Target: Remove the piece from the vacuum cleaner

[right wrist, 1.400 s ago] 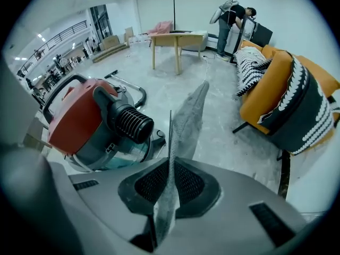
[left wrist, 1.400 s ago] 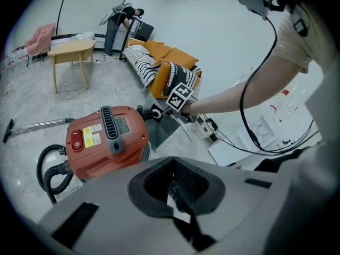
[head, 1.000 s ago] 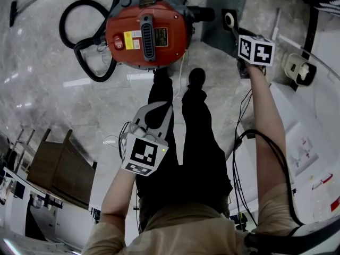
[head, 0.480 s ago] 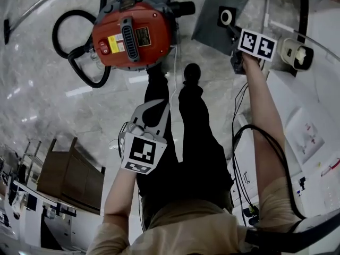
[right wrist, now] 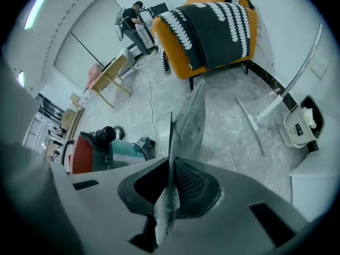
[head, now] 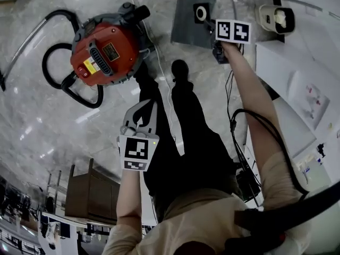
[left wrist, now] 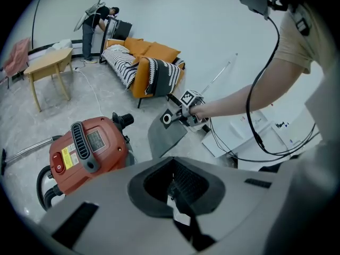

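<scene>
- The right tongs (head: 212,30) are clamped on a flat grey fabric dust bag with a black collar and a white ring (head: 186,21).
- Looking along those jaws, the bag (right wrist: 192,122) stands edge-on between the two pads and fans out up and away from them.
- The bag is out of the machine. The round red canister vacuum cleaner (head: 106,54) sits on the pale marble floor (head: 42,116), well apart from the right tongs and off to their left.
- A black hose (head: 58,76) loops on the side of the vacuum farthest from the right tongs.
- The left tongs (head: 144,108) are closed, with nothing between the jaws. They are held in front of the person's dark trouser legs (head: 186,126) and point down.
- From the left tongs (left wrist: 172,187), the vacuum (left wrist: 87,153) lies ahead and to the left, and the bag (left wrist: 166,137) ahead and slightly right.
- An orange sofa with a black-and-white throw (right wrist: 212,31) stands beyond the right tongs (right wrist: 171,180).
</scene>
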The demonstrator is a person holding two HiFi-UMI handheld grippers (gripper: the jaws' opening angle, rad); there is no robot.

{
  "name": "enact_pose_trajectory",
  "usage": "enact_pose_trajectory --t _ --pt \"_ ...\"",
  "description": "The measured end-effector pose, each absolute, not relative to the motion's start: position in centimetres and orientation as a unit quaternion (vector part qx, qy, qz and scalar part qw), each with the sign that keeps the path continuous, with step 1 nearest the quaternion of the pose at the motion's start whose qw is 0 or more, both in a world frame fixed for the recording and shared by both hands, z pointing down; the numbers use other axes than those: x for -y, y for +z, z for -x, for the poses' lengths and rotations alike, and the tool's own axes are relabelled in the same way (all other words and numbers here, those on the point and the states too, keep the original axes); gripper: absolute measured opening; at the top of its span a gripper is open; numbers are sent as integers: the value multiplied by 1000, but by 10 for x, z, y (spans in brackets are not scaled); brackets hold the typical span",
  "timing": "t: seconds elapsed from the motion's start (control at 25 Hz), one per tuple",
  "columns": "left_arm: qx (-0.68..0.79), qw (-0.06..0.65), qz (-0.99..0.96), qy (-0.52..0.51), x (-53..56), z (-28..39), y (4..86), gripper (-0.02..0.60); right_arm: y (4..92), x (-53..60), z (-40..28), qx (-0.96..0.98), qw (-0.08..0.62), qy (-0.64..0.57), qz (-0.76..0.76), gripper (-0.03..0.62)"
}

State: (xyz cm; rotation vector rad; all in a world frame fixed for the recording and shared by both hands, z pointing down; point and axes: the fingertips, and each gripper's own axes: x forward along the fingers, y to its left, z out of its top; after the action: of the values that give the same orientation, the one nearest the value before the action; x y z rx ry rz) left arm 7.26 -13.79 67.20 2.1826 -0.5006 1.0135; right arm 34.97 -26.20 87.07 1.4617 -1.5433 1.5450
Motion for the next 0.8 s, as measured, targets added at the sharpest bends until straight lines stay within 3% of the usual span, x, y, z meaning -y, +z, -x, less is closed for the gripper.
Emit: enact_pose_trajectory --t 0.8 --pt "185 309 -836 415 104 -130 676 -5 875 229 -396 586 251 568 -521 31"
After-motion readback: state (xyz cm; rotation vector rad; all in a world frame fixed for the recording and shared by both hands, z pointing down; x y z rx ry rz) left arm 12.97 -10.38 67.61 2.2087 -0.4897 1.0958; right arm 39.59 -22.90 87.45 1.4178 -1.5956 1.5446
